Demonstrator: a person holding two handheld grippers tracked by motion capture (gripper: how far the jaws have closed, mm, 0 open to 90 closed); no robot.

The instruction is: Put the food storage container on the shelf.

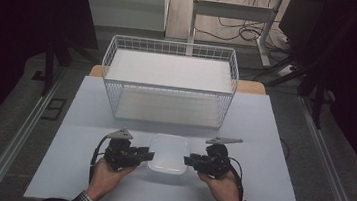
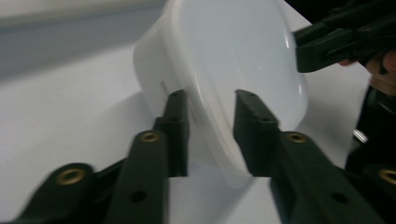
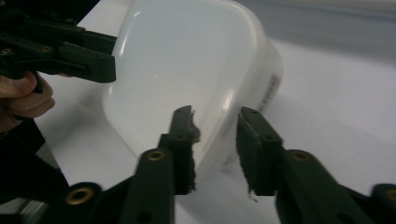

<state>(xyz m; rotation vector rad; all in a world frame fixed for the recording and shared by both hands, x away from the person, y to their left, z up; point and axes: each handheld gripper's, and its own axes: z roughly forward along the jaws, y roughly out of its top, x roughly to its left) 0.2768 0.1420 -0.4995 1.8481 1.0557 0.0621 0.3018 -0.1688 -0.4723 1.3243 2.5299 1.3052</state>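
Observation:
A white lidded plastic container [image 1: 169,153] sits on the pale table near its front edge. My left gripper [image 1: 149,154] is at the container's left side and my right gripper [image 1: 188,160] at its right side. In the left gripper view the container [image 2: 233,60] has its rim running between my left gripper's [image 2: 210,100] spread jaws. The right gripper view has the same container [image 3: 187,70] with its rim between my right gripper's [image 3: 215,116] jaws, a gap showing on each side. Both grippers are open around the rim.
A white wire basket [image 1: 172,44] with a white shelf inside stands behind the container at the table's back. Bare table [image 1: 263,139] lies to either side. Dark floor, rails and cables surround the table.

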